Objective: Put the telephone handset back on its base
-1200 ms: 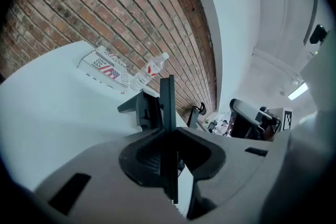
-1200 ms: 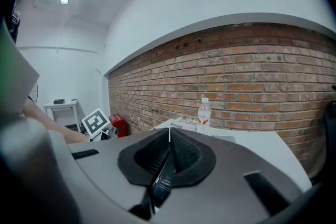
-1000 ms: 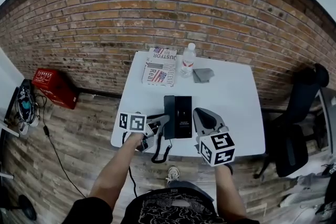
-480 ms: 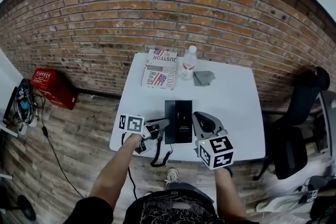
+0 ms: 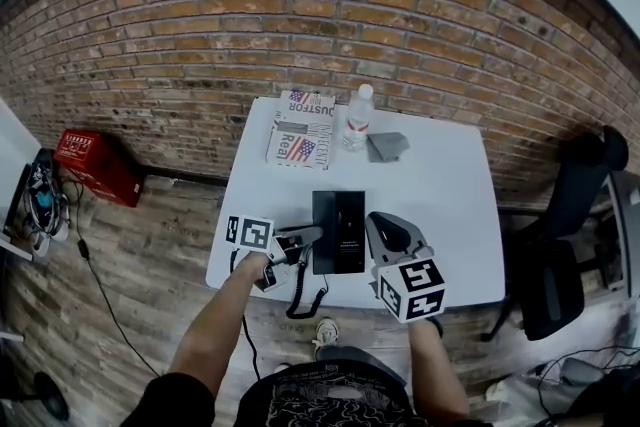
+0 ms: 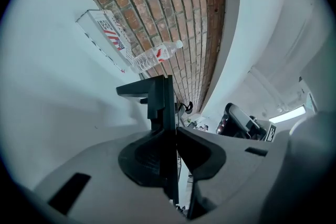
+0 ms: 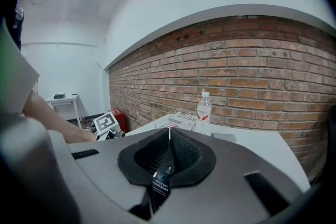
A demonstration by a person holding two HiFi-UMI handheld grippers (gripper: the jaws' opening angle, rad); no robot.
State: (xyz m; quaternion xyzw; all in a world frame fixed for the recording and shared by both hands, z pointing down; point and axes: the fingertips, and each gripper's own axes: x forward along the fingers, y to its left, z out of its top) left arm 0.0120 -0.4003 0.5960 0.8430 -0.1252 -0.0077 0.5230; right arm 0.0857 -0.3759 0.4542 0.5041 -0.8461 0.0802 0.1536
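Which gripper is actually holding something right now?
The left gripper: its jaws clamp the black handset at the base. The right gripper has its jaws together, gripping nothing.

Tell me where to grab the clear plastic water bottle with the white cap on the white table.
Probably grip the clear plastic water bottle across its labelled round middle, coming in level from the near side of the white table: it stands upright, and the flag-printed box lies close on its left.
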